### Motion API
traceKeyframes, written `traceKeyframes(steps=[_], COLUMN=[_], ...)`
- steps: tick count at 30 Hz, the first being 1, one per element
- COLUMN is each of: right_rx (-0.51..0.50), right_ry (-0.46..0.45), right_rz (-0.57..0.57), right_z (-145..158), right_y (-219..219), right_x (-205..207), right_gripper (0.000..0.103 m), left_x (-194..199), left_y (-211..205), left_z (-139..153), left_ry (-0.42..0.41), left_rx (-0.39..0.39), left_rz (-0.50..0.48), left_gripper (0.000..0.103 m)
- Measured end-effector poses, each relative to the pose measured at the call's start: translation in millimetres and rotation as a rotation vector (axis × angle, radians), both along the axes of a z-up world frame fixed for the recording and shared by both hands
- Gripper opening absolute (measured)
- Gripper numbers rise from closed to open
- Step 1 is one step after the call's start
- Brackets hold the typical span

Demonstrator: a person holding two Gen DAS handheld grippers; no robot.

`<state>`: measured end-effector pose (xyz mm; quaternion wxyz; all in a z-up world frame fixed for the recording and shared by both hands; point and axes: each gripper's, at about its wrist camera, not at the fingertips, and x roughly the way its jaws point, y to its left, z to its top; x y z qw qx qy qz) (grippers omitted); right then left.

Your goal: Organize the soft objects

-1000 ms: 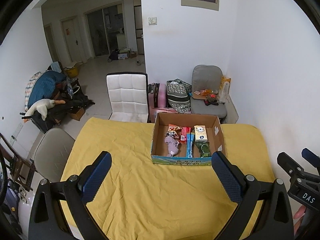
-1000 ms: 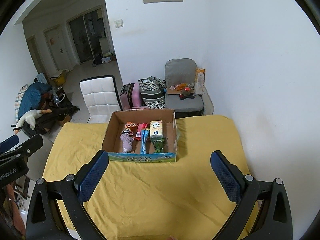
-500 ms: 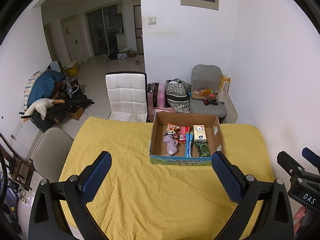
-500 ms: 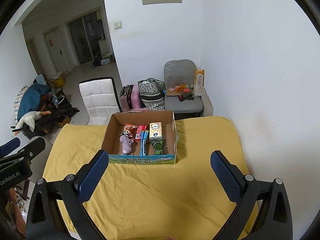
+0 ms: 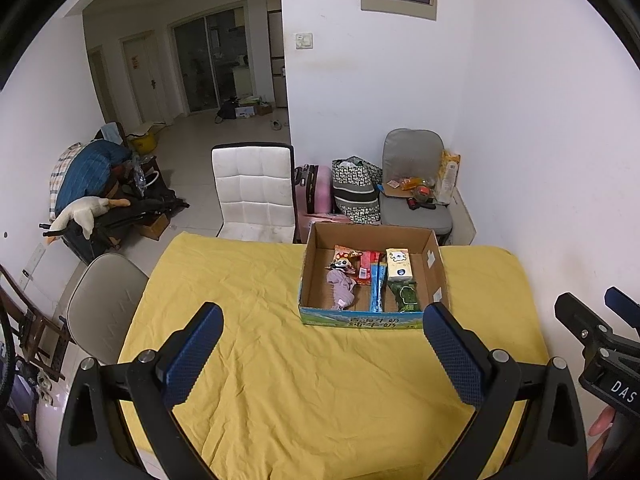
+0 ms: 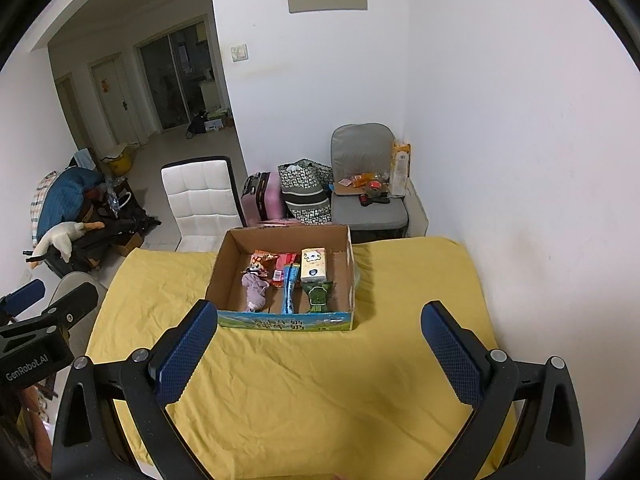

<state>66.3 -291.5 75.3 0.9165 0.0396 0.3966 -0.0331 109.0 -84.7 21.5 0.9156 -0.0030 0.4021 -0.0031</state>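
On the yellow-covered worktop (image 5: 320, 380) a cardboard box (image 5: 434, 276) stands toward the far edge, and all the soft objects on view lie inside it: a purple plush (image 5: 341, 289), a panda snack bag (image 5: 343, 258), a red packet (image 5: 366, 264), a blue packet (image 5: 376, 290), a tissue pack (image 5: 398, 266) and a green packet (image 5: 406, 298). Nothing loose lies on the cloth. Left gripper (image 5: 320, 354) and right gripper (image 6: 318, 352) hover well short of the box, fingers spread wide and empty. Judgement: gathering appears complete; whether further sorting inside the box is intended cannot be told.
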Motion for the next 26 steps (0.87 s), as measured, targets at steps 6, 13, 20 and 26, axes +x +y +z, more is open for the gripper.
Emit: traceKeyframes(steps=[6, 13, 20, 26], right_rx=[0.01, 0.012, 0.011, 0.009], right_ry=[-0.002, 0.005, 0.003, 0.003], right_rz=[0.005, 0.01, 0.01, 0.009], right_z=[-0.3, -2.6, -3.1, -3.3], right_y=[0.3, 2.5, 3.8, 3.3], right_x=[0.2, -0.1, 0.1, -0.9], right_gripper=[0.103, 0.103, 0.103, 0.103], left_x=[-1.2, -2.4, 0.0, -1.8], left_y=[1.2, 4.0, 4.4, 7.3], left_z=[-0.5, 0.0, -0.8, -1.8], left_ry=[0.002, 0.006, 0.009, 0.014], left_rx=[0.003, 0.0, -0.001, -0.007], left_rz=[-0.001, 0.002, -0.001, 0.006], left_gripper=[0.102, 0.102, 0.102, 0.102])
